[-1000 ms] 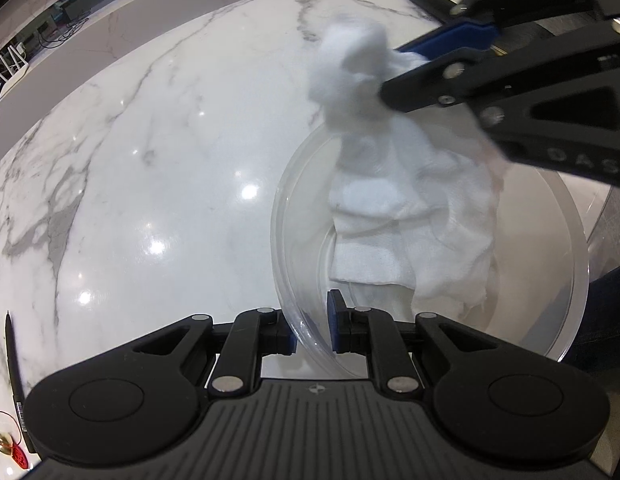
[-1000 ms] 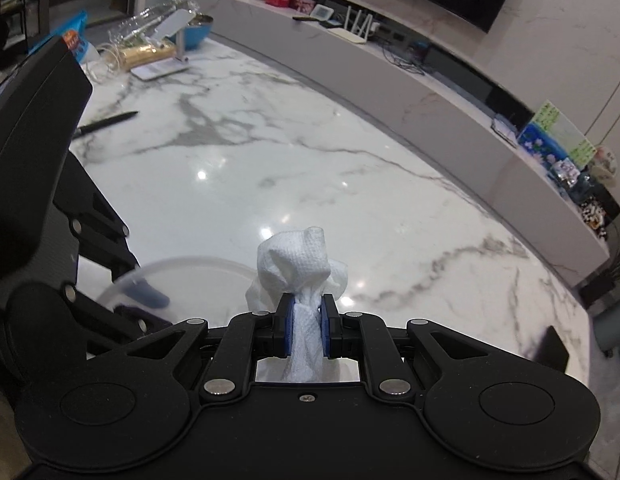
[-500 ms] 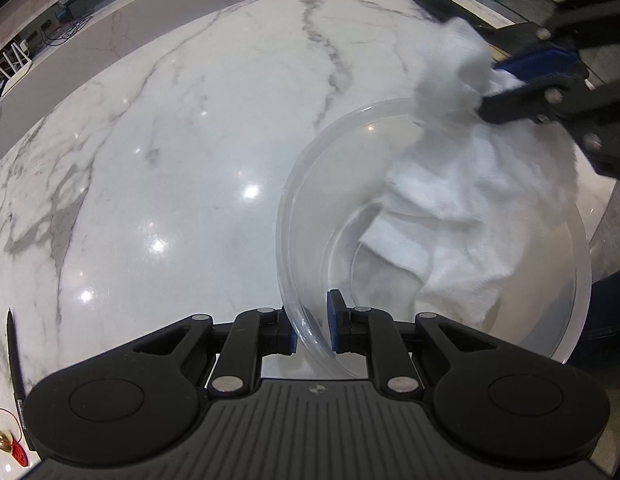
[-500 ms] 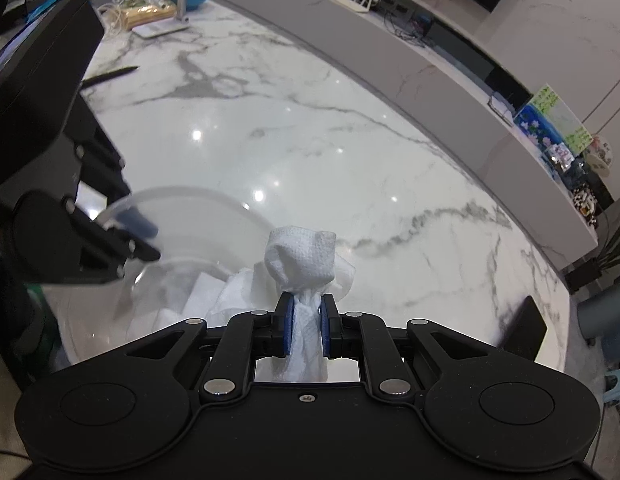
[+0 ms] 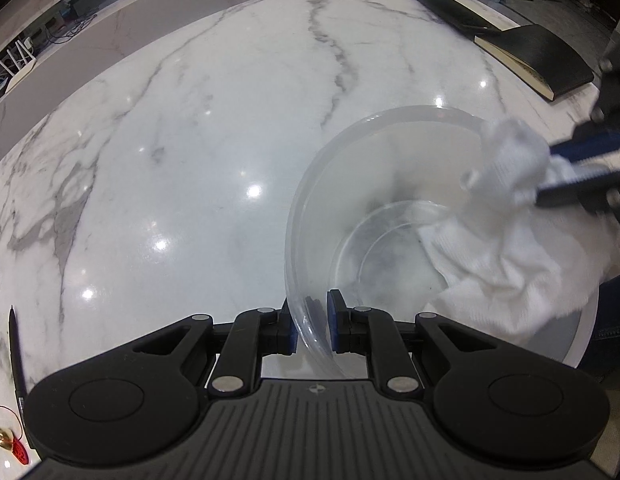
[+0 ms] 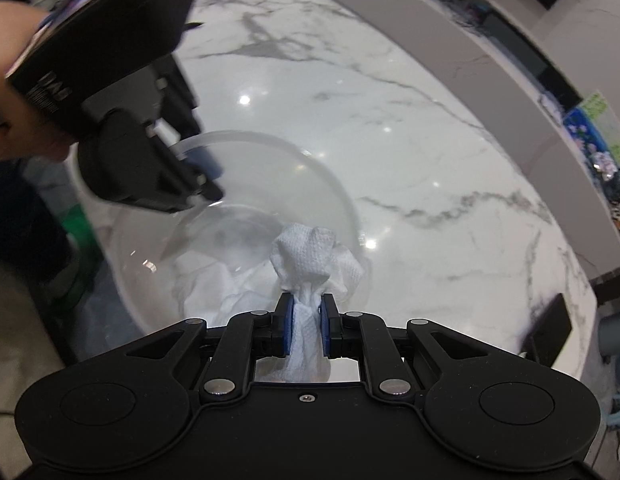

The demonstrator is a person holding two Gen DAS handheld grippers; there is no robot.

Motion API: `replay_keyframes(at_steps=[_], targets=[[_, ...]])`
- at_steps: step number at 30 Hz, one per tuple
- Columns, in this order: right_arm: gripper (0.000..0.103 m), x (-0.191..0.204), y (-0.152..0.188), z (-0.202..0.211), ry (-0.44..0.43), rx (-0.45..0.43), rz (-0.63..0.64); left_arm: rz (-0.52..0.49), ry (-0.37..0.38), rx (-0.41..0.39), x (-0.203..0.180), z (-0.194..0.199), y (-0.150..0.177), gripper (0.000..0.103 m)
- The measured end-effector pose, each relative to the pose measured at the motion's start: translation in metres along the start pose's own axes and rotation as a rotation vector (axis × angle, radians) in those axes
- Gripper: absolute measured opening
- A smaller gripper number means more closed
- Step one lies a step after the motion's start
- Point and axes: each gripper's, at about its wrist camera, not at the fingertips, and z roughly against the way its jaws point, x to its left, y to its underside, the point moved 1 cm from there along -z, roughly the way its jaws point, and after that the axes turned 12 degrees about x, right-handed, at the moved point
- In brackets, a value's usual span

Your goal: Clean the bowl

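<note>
Left gripper [image 5: 311, 326] pinched clear bowl [image 5: 310, 200] rim: light, rigid, slippery. Right gripper [image 6: 306, 324] clamped soft, limp cloth [image 6: 310, 248].

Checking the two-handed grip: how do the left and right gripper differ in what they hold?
The left gripper pinches the clear bowl by its rim, steadying it; the right gripper clamps a bunched white cloth that trails down inside the bowl. The bowl is rigid and see-through, the cloth soft and opaque. Both are shut.
</note>
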Motion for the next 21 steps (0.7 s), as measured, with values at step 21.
replay_keyframes(at_steps=[21], targets=[[0.011, -0.010, -0.025, -0.023, 0.100, -0.009, -0.048, -0.011, 0.012, -0.007, -0.002, 0.016, 0.018, 0.013]])
